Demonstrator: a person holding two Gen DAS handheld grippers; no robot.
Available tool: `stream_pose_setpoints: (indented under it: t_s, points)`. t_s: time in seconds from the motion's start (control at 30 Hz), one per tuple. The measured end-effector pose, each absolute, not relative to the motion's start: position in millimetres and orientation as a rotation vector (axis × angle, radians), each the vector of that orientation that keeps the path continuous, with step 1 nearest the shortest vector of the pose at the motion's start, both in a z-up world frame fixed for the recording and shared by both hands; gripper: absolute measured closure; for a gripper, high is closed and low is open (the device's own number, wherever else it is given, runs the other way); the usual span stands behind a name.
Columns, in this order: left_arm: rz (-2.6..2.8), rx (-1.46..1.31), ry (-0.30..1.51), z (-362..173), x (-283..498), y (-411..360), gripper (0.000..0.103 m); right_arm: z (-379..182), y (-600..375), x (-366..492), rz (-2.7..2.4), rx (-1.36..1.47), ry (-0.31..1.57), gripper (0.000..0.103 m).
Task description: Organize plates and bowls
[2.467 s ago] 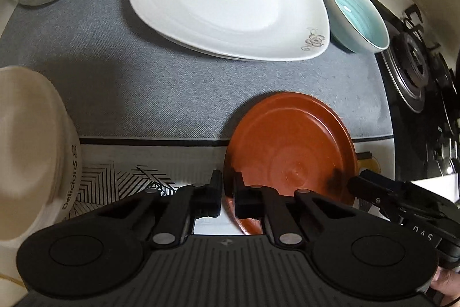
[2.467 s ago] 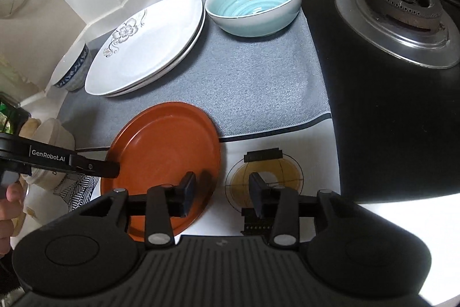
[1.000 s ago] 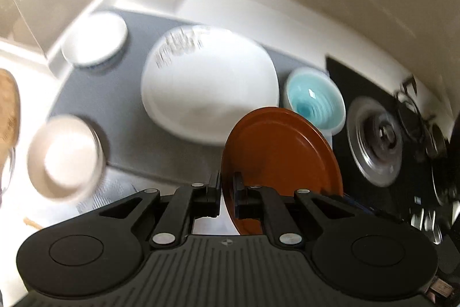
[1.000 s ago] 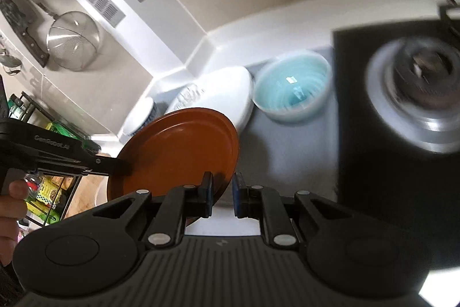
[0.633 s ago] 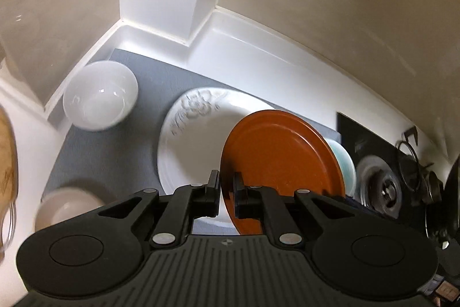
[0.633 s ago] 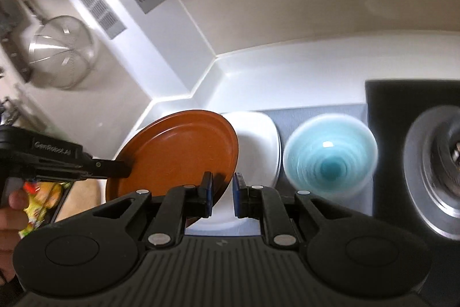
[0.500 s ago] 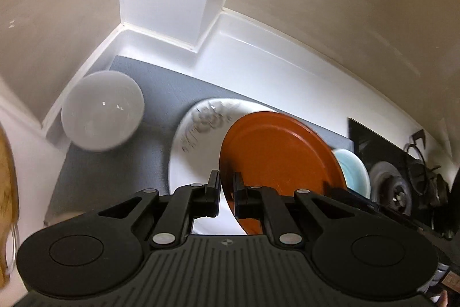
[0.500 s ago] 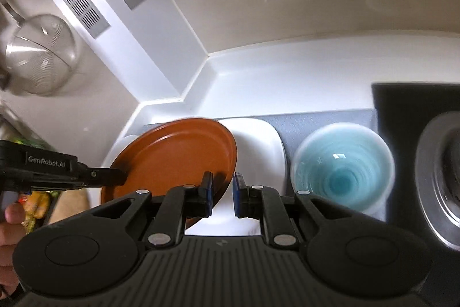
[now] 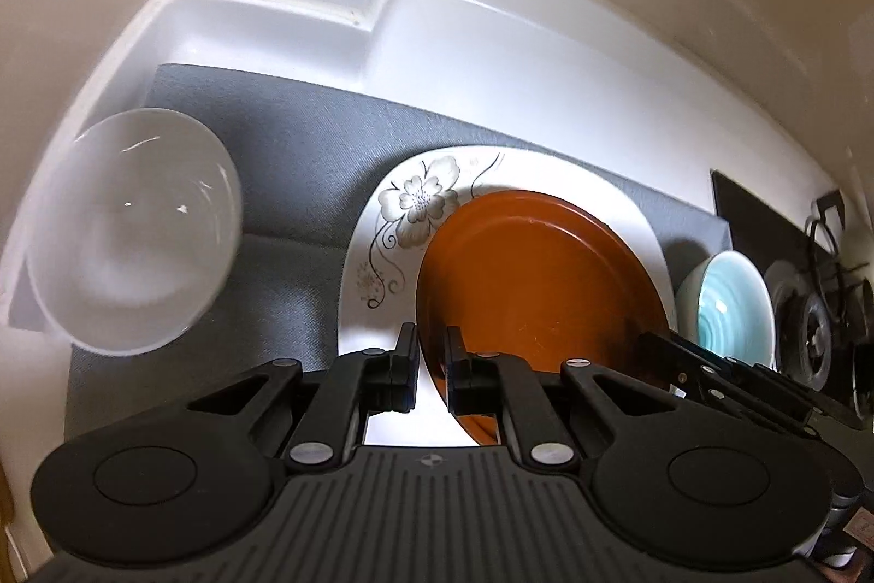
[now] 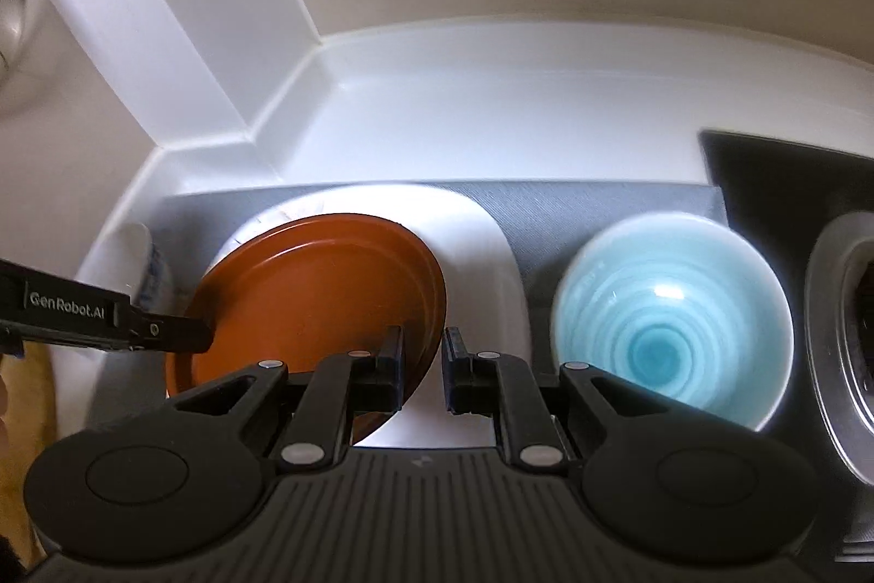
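A brown plate (image 9: 541,277) is held over the white flowered plate (image 9: 393,222) on the grey mat (image 9: 295,157). My left gripper (image 9: 431,364) is shut on the brown plate's left rim. My right gripper (image 10: 423,364) is shut on its right rim; the brown plate (image 10: 322,293) shows tilted above the white plate (image 10: 480,266) in the right wrist view. A white bowl (image 9: 125,233) stands at the left. A light blue bowl (image 10: 672,315) stands to the right of the plates, and it also shows in the left wrist view (image 9: 726,304).
A gas burner (image 10: 846,337) on the black hob lies at the far right. The white backsplash corner (image 10: 306,102) and wall rise just behind the mat. The left gripper's arm (image 10: 82,315) reaches in from the left.
Both grippers have carried the brown plate up from the counter's front and forward over the white flowered plate, and it has come lower and closer to it.
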State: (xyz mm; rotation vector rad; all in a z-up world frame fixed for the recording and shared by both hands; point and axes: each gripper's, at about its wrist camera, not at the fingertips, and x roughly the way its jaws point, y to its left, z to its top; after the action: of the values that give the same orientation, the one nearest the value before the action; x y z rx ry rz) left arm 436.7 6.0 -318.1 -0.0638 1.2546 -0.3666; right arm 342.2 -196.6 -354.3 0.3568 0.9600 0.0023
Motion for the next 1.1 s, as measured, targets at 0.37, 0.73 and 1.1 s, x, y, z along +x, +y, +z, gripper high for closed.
stream_pose_setpoints:
  t_s: [0.37, 0.73, 1.1]
  points:
    - [-0.408, -0.006, 1.275, -340.3, 445.6, -1.8, 0.093, -370.6, -200.0, 344.7, -0.049, 0.404, 0.956, 0.088]
    - [-0.415, -0.075, 1.150, -302.3, 416.5, 48.7, 0.053, -353.5, -201.3, 311.3, -0.095, 0.419, 0.899, 0.053]
    - [-0.145, -0.328, 1.102, -322.5, 407.3, 195.3, 0.073, -338.9, -133.1, 304.1, 0.076, 0.450, 0.934, 0.052]
